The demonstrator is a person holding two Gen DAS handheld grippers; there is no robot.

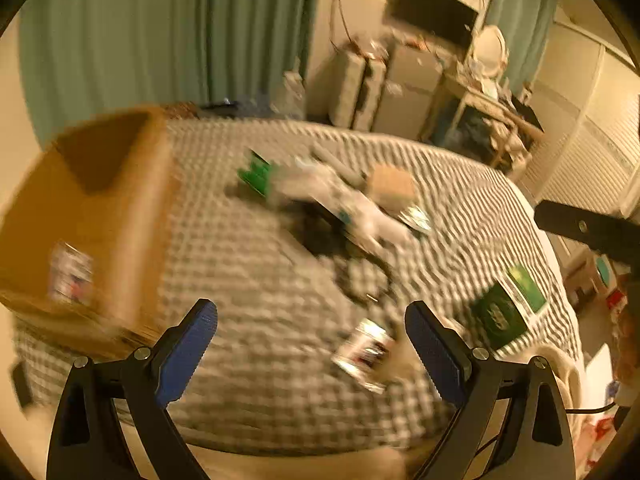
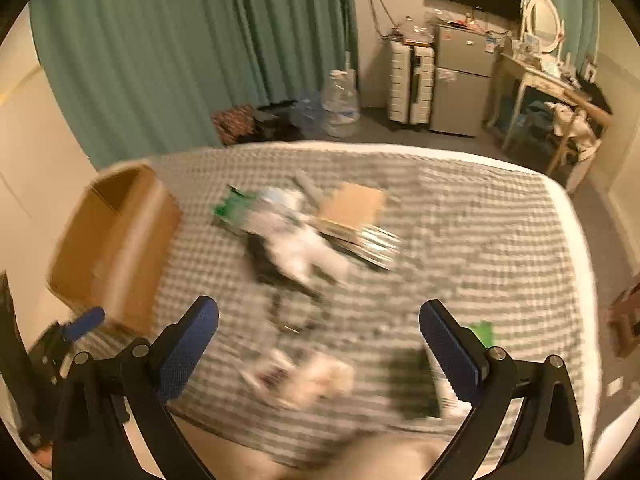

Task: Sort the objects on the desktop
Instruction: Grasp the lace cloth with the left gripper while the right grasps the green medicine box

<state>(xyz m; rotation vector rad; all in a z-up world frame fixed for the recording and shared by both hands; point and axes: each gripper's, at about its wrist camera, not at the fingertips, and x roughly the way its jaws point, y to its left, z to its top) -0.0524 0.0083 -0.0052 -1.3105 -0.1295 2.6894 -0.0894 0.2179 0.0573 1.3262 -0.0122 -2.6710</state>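
Left wrist view: your left gripper (image 1: 311, 322) is wide open, nothing between the pads, above a blurred packet (image 1: 366, 354) on the checked bed (image 1: 248, 280). Box (image 1: 86, 216) sits at the bed's left edge; the pile (image 1: 332, 200) lies mid-bed, dark green book (image 1: 500, 316) to the right. Right wrist view: your right gripper (image 2: 319, 324) also gapes empty over the near edge.
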